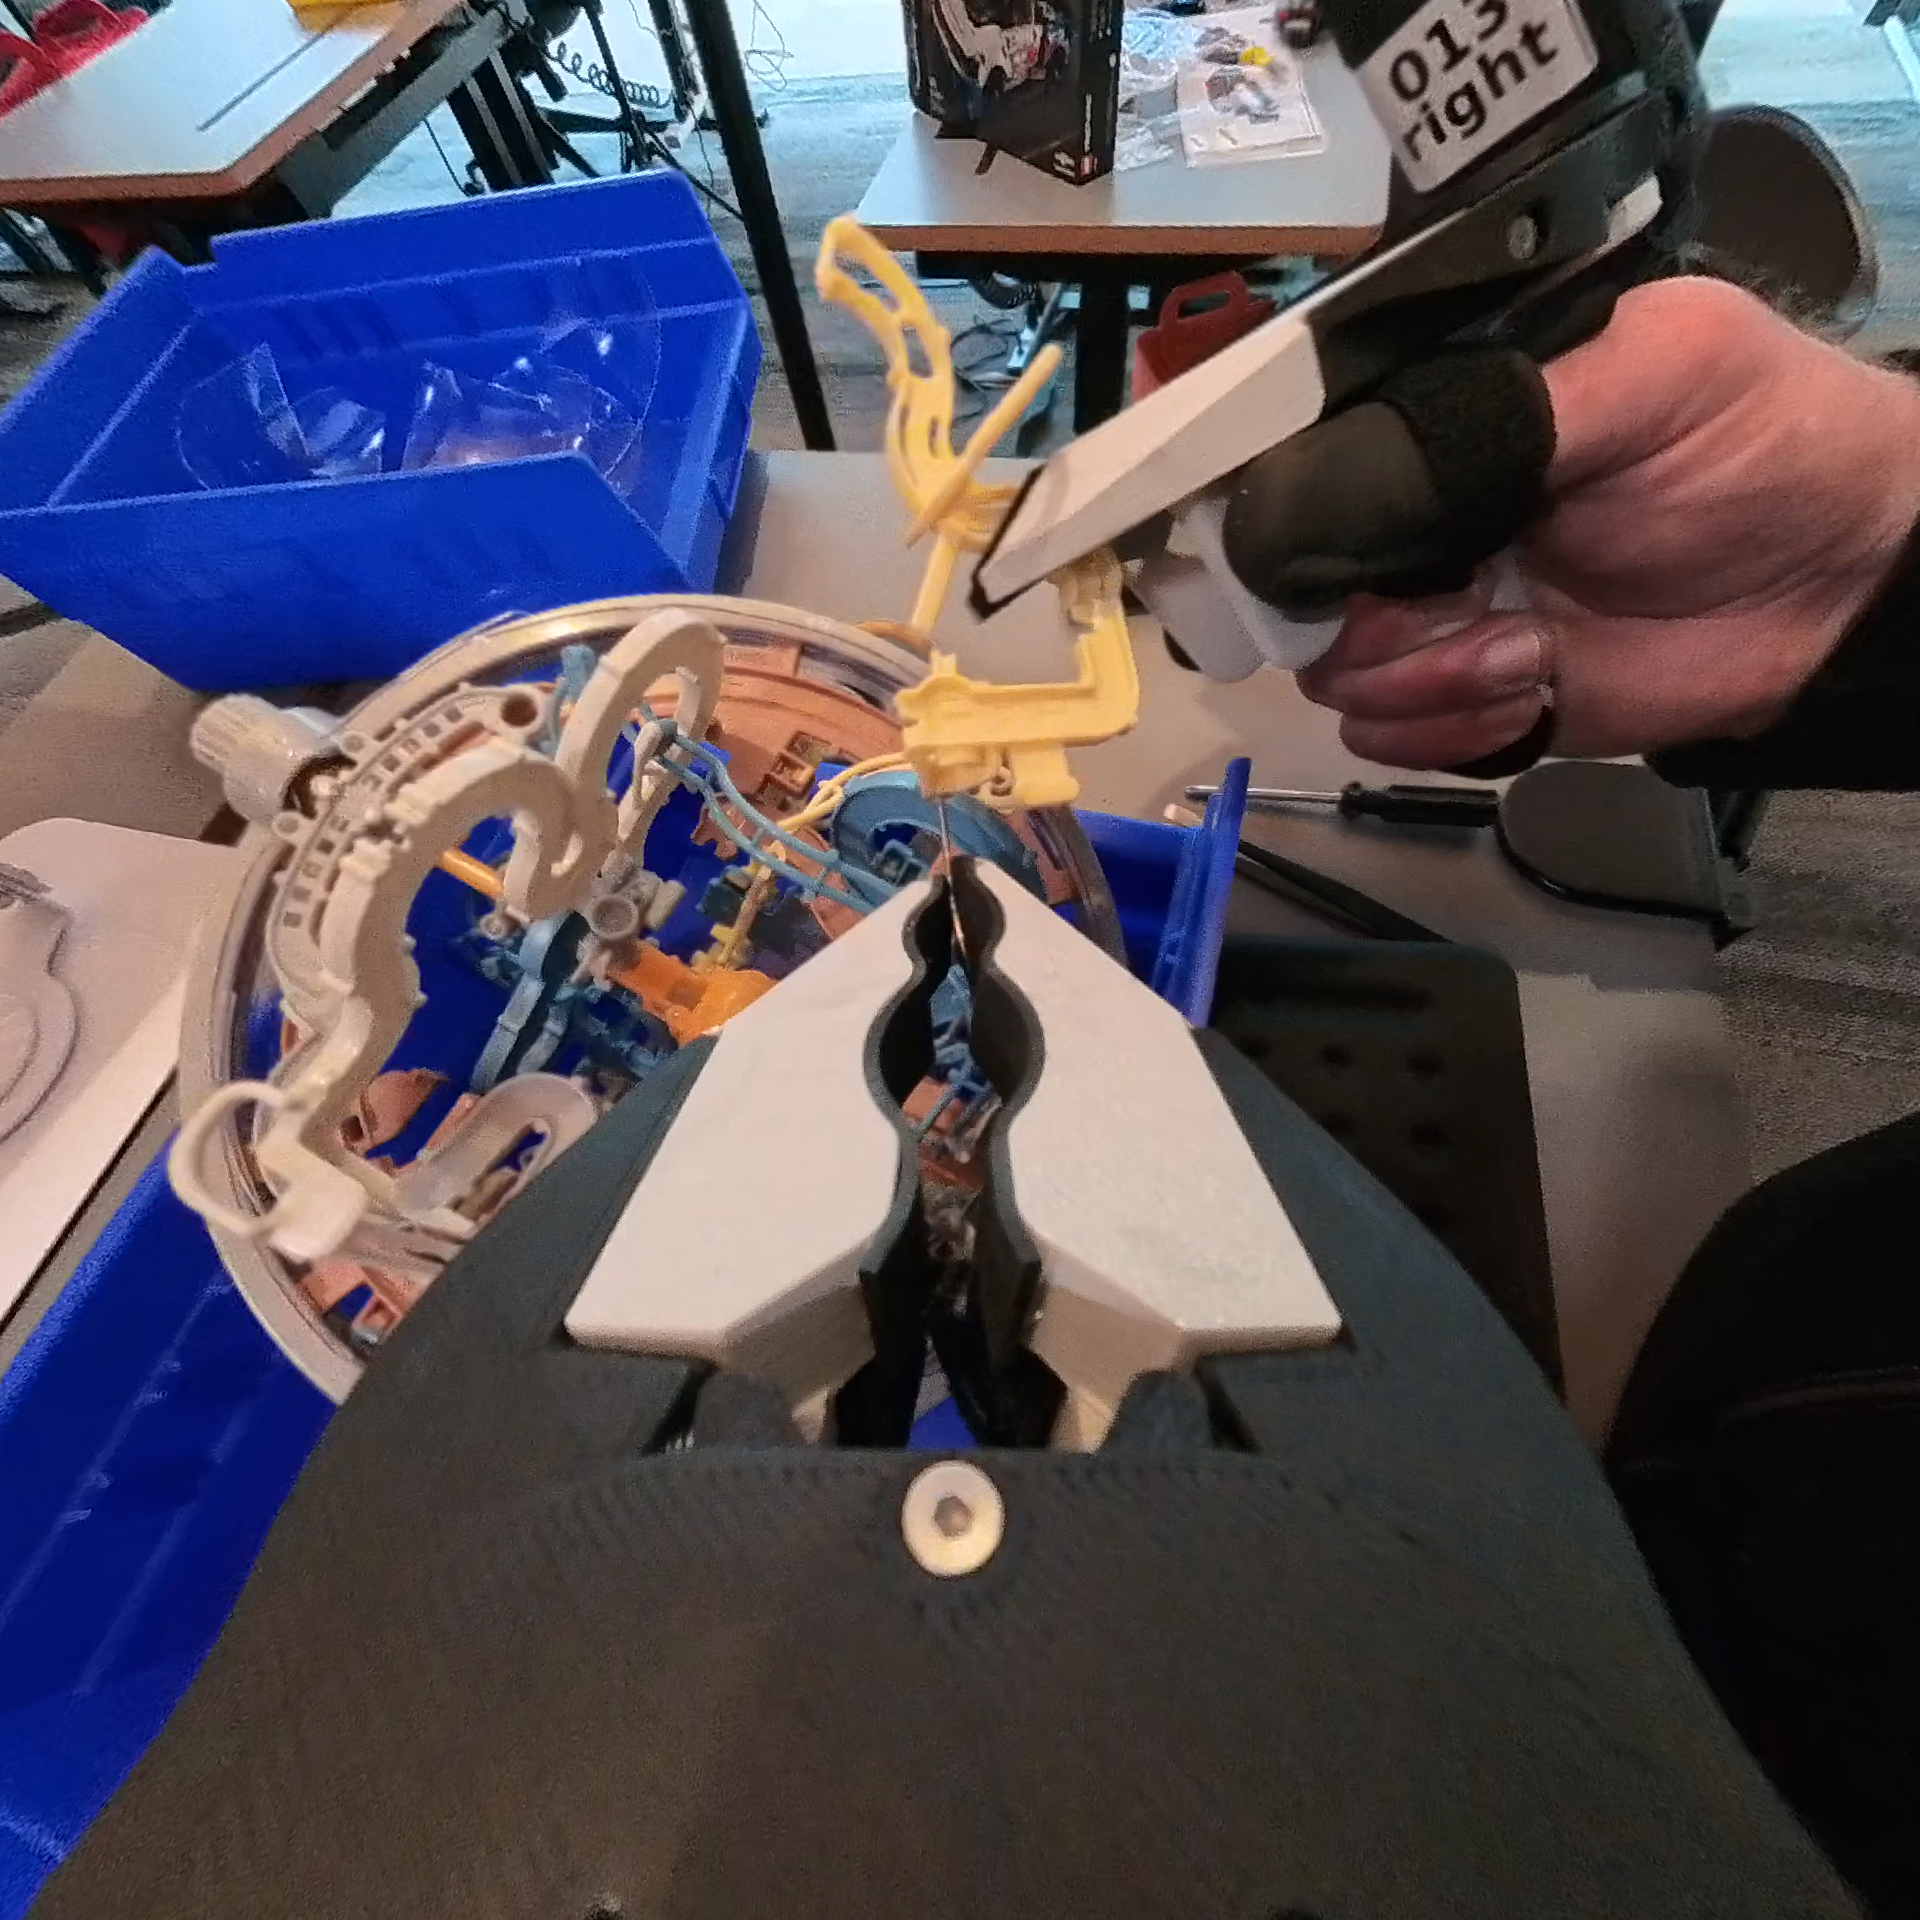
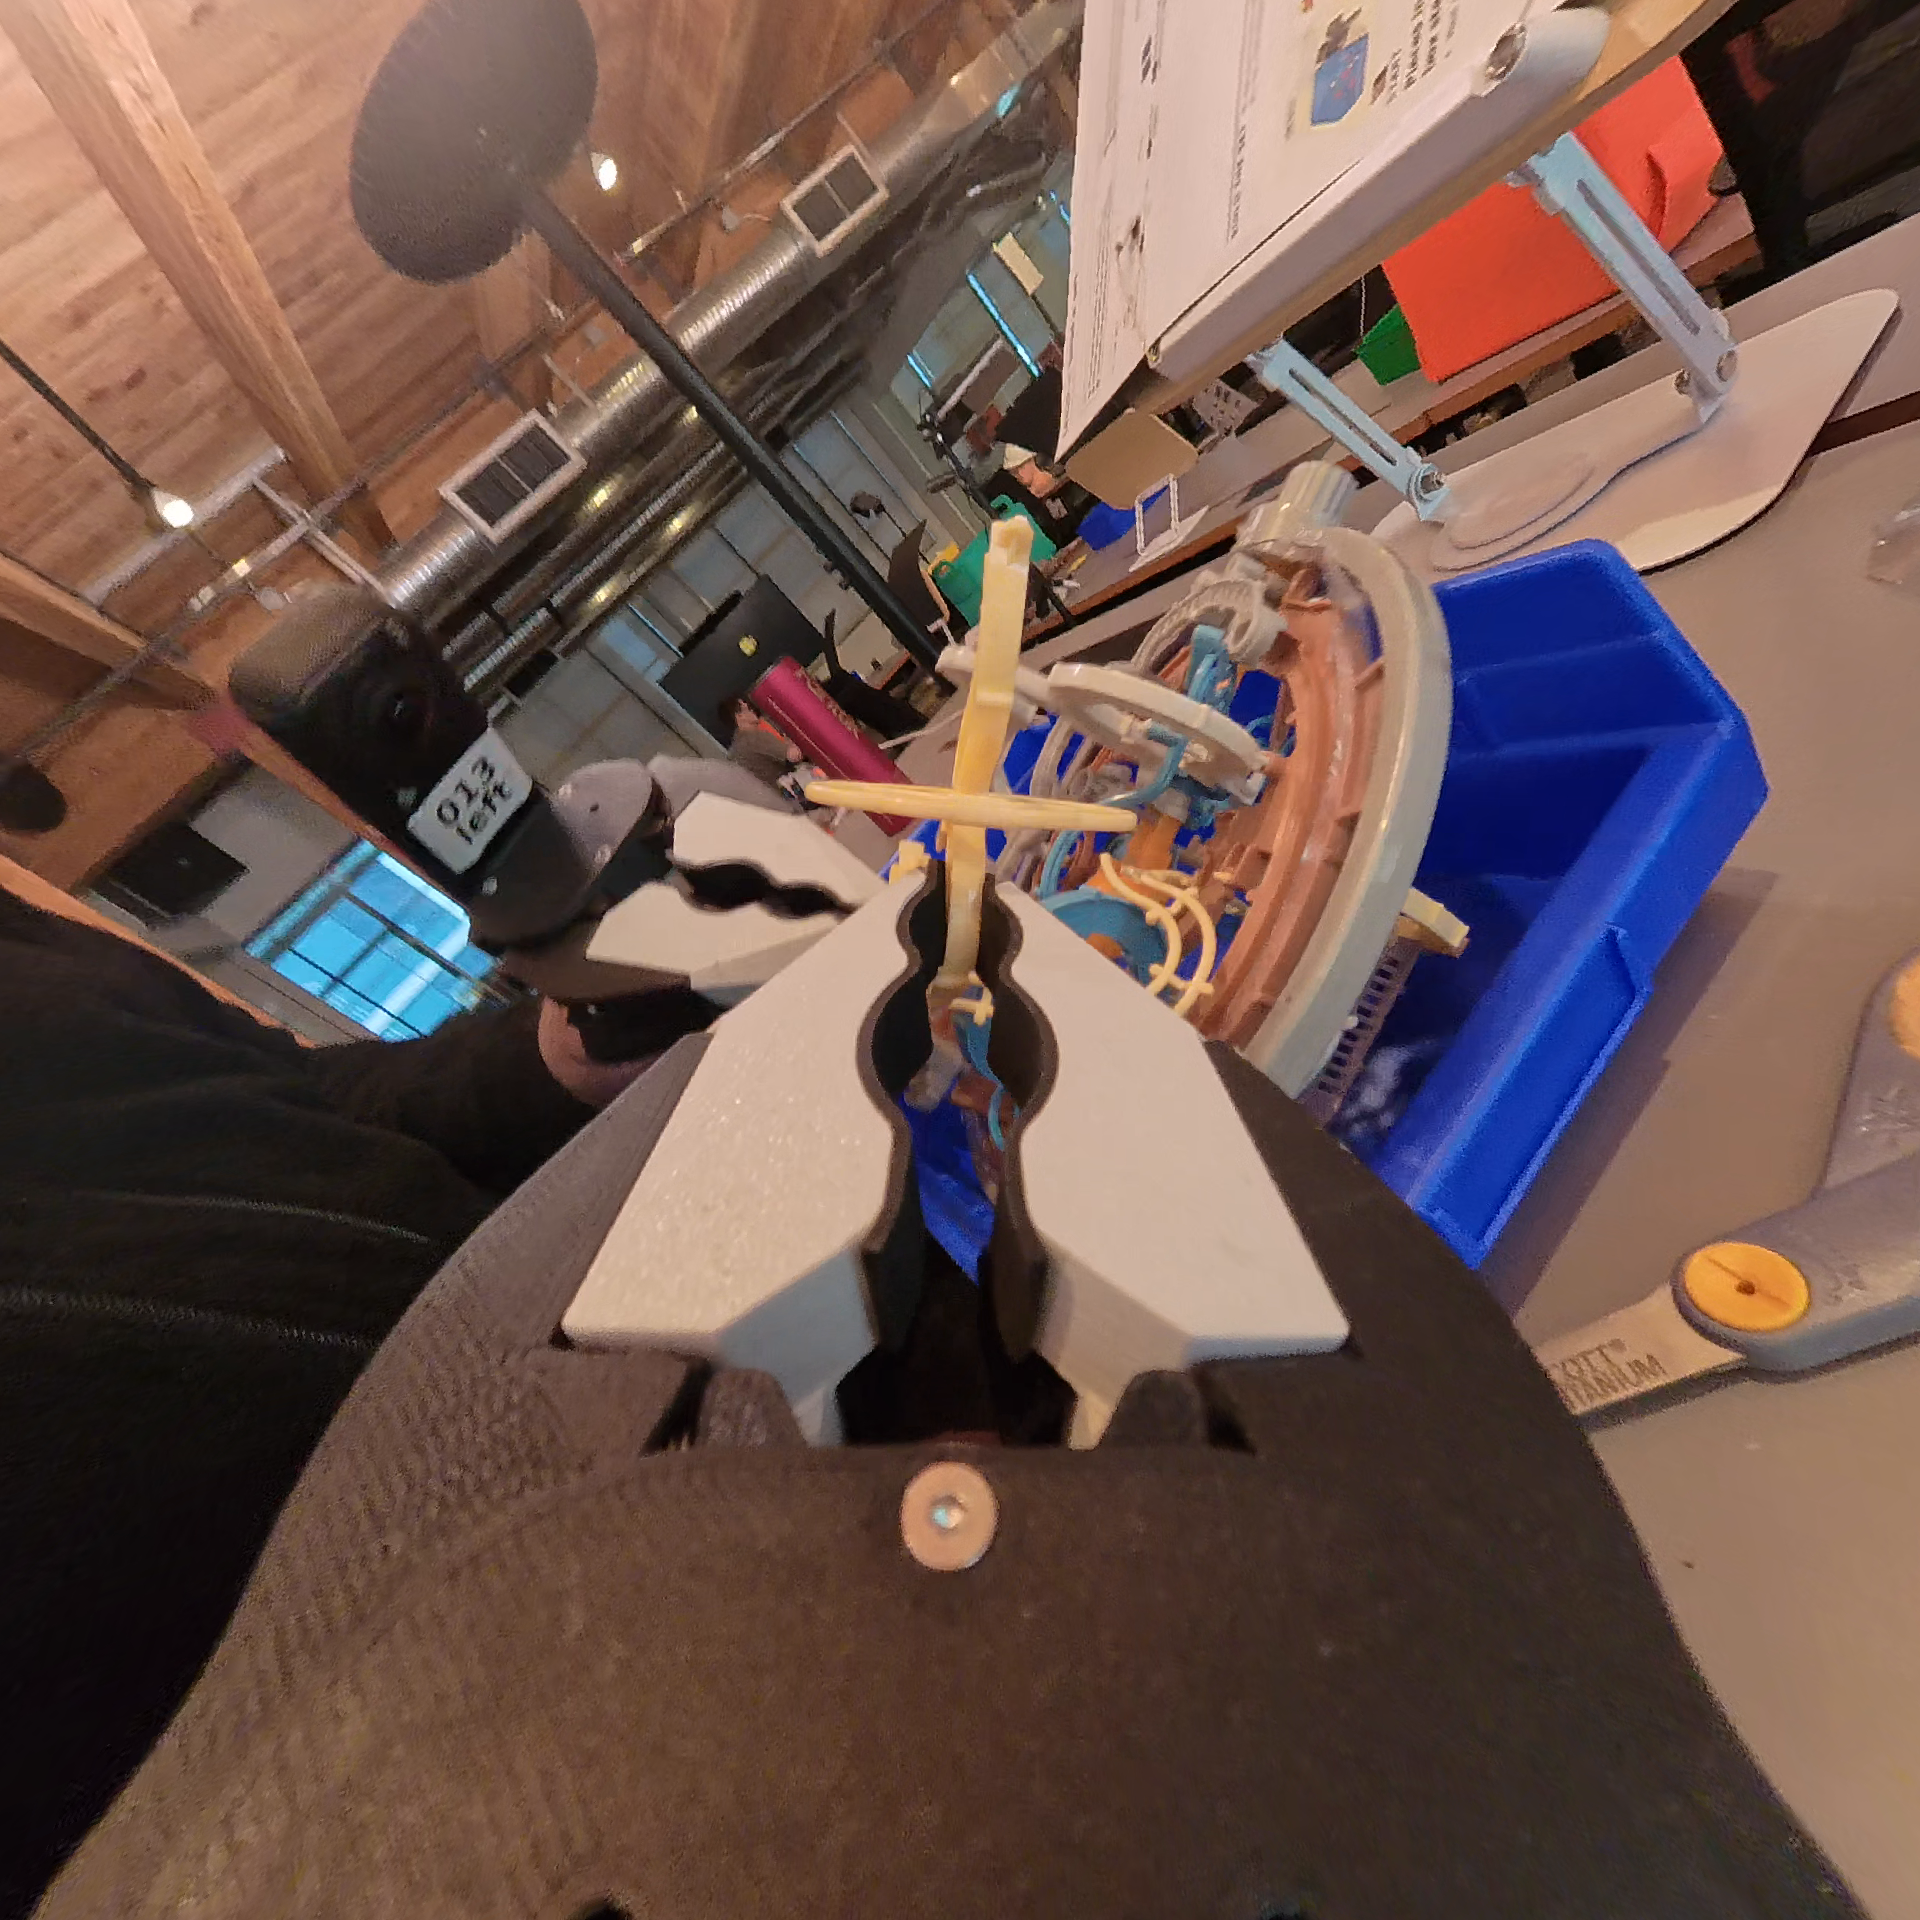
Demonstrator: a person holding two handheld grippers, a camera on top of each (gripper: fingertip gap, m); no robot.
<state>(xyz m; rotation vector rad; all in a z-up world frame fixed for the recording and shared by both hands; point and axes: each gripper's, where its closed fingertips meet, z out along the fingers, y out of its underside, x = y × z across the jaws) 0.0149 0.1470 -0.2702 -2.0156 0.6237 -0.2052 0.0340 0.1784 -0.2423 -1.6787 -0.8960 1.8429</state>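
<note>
A half maze ball (image 1: pixel 343 935) with white, blue, orange and brown tracks in a clear shell with a grey ring (image 2: pixel 1392 748) stands on edge in a blue bin (image 1: pixel 135 1507). My left gripper (image 1: pixel 956 883) is shut on the thin clear rim of the shell at its near side. My right gripper (image 2: pixel 961 894) is shut on a pale yellow track piece (image 2: pixel 982 707) and holds it at the ball's upper edge. In the left wrist view the right gripper (image 1: pixel 987 592) comes in from the upper right, held by a hand (image 1: pixel 1662 540), with the yellow piece (image 1: pixel 914 343) sticking up. The left gripper also shows in the right wrist view (image 2: pixel 727 883).
A second blue bin (image 1: pixel 312 551) behind holds clear half shells (image 1: pixel 416 416). A screwdriver (image 1: pixel 1371 800) lies on the grey table at the right. A tilted document stand (image 2: pixel 1299 156) with a white base (image 2: pixel 1714 416) stands beyond the bin (image 2: pixel 1579 831). A grey cutter with an orange pivot (image 2: pixel 1745 1288) lies nearby. Spacing between my two grippers at the tips: around 5 cm. Left tips and right tips are each some 20 cm from the screwdriver (image 1: pixel 1371 800).
</note>
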